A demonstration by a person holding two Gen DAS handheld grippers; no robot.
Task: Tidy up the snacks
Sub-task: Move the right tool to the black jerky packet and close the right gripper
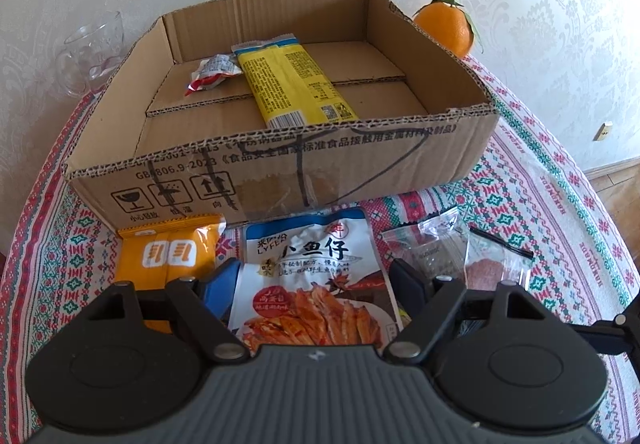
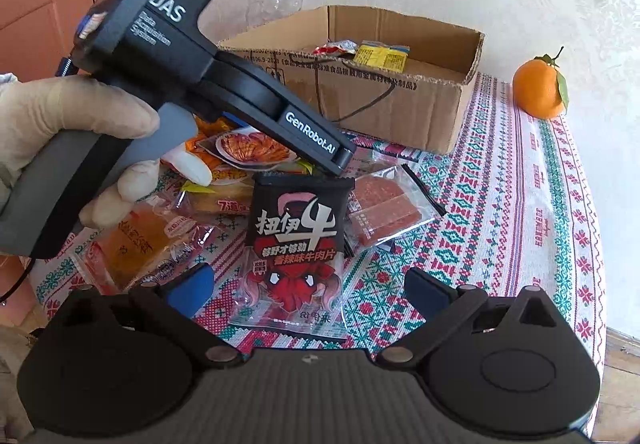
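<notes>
Fingers spread wide on our left tool [image 1: 314, 278], nothing between them yet, and right under the gap lies the white-and-blue fish snack pouch [image 1: 316, 284] flat on the patterned desk cloth [image 1: 532, 212]. Just left of it we've got the orange packet [image 1: 164, 260], and to the right a clear bag of reddish slices [image 1: 460, 256].

Over on the other side, our right tool [image 2: 308, 290] is open too, hanging above the black beef-slice packet [image 2: 298, 228], which lies flat on the cloth. To its right sits that clear bag of reddish slices [image 2: 390, 210], partly tucked under the black packet's edge. To the left, a heap of clear-wrapped yellow cakes [image 2: 136, 244]. Our gloved left hand [image 2: 76, 132] grips the handle of the left tool [image 2: 344, 160], whose tip hovers over the top edge of the black packet.

Further back stands the cardboard box [image 1: 280, 168], open-topped, and inside it a long yellow snack bar [image 1: 292, 84] lies on the floor with a small crumpled red-and-silver wrapper [image 1: 212, 76] touching its left side. Behind the box, a clear glass [image 1: 92, 48] on the left and an orange with leaves [image 1: 446, 30] at the right corner.
</notes>
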